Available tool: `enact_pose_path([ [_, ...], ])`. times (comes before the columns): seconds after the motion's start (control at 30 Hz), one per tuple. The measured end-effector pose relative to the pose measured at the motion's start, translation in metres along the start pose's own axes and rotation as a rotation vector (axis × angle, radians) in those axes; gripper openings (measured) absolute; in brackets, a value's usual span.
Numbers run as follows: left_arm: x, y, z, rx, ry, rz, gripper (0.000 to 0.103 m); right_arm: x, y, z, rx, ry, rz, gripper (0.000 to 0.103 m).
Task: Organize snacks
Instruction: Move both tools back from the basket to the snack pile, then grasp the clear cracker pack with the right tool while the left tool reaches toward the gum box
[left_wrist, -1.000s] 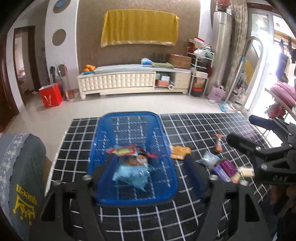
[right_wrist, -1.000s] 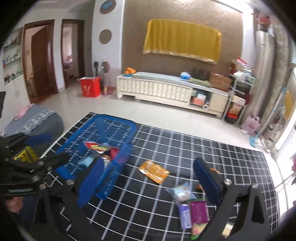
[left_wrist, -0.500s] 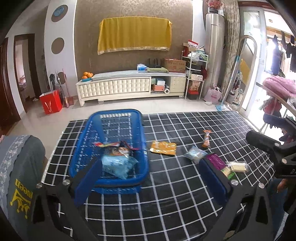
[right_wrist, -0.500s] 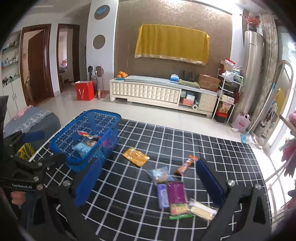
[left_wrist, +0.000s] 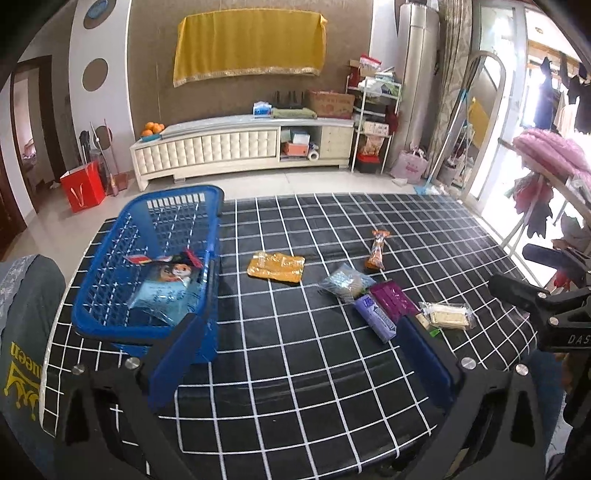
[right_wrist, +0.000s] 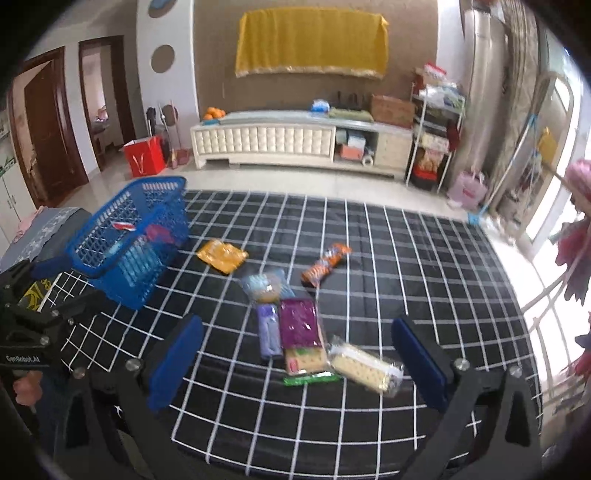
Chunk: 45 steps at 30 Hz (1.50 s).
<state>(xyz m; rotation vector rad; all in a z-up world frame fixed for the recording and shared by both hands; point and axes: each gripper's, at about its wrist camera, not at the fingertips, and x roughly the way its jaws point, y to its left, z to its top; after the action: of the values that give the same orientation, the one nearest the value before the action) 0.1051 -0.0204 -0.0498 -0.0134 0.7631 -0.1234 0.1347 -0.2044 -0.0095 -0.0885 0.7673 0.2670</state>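
Right wrist view is showing the black gridded worktop (right_wrist: 369, 258) carrying everything, with the blue basket (right_wrist: 125, 251) sitting at its far-left corner, a few packets already lying inside. The loose snacks are lying in a cluster near the middle, running toward the near edge. The right tongs (right_wrist: 295, 354) are hanging spread wide with nothing between them, and the cluster's near end is sitting directly ahead of their gap: the purple packet (right_wrist: 297, 321), the lilac bar (right_wrist: 268, 332) just beside it on its left, and the cracker pack (right_wrist: 365, 365) lying nearest, its long axis running slantwise across the gap. The purple packet and lilac bar are lying lengthwise, pointing away from the tongs. The right hand is judged the nearer one for these.

Left wrist view is showing the left tongs (left_wrist: 299, 354), also spread wide and empty, hanging between the basket and the cluster, with the orange packet (left_wrist: 275, 266) lying ahead of them and just beside the basket.

Compared with a second ago, both views are sitting further right along the worktop: the basket is now lying off to the left, no longer centred under the left tongs, whose gap is standing wider.
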Motion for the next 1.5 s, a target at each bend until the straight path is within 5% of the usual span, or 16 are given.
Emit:
enact_pose_path([
  [0.4,0.068,-0.04,-0.018,0.009,0.162,-0.037,0.103,0.061,-0.056,-0.031,-0.019,0.167,0.074,0.103],
  [0.87,0.135,-0.077,-0.044,0.021,0.319,-0.06,0.103,0.131,-0.077,-0.052,-0.326,0.28,0.147,0.102],
  [1.23,0.149,-0.083,-0.056,0.01,0.357,-0.069,0.103,0.167,-0.092,-0.057,-0.398,0.38,0.26,0.066],
  [1.37,0.151,-0.085,-0.056,0.0,0.352,-0.07,0.103,0.163,-0.089,-0.06,-0.38,0.372,0.234,0.054],
  [1.5,0.153,-0.083,-0.057,-0.018,0.363,-0.07,0.103,0.152,-0.083,-0.061,-0.337,0.348,0.168,0.052],
])
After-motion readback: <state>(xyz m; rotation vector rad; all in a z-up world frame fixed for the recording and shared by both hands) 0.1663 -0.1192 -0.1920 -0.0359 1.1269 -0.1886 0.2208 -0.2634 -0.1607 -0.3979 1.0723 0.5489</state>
